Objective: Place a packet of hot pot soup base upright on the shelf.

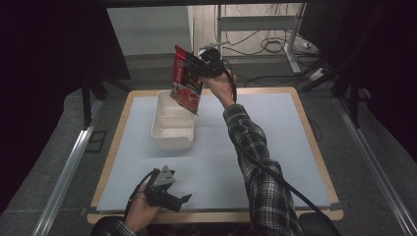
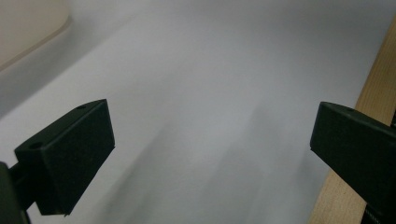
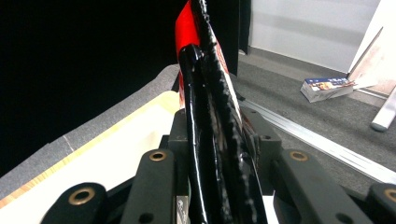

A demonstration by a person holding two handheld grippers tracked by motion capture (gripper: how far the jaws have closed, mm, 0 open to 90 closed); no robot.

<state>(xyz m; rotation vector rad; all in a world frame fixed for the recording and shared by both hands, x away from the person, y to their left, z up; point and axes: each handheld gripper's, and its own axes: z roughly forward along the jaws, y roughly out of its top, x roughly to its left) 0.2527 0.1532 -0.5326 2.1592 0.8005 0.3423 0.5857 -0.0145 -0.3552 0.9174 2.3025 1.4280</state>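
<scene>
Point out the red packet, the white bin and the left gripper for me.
red packet (image 1: 187,83), high view, printed face.
white bin (image 1: 172,140), high view, near wall.
left gripper (image 1: 184,199), high view, between its open fingertips.

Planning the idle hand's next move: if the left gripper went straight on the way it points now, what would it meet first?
Probably the blue mat: the left gripper, open, points down at bare mat, with the wooden table edge beside it. Depth is unclear.

1. High view: looks forward and down from above the near edge of the counter (image 1: 305,147), taking in the whole mat.
2. Left gripper view: rides low, close over the mat, facing along the counter's wooden edge (image 2: 373,88).
3. Right gripper view: raised, looking outward past the counter to the floor; shares the white tub (image 1: 172,125) with the high view.
</scene>
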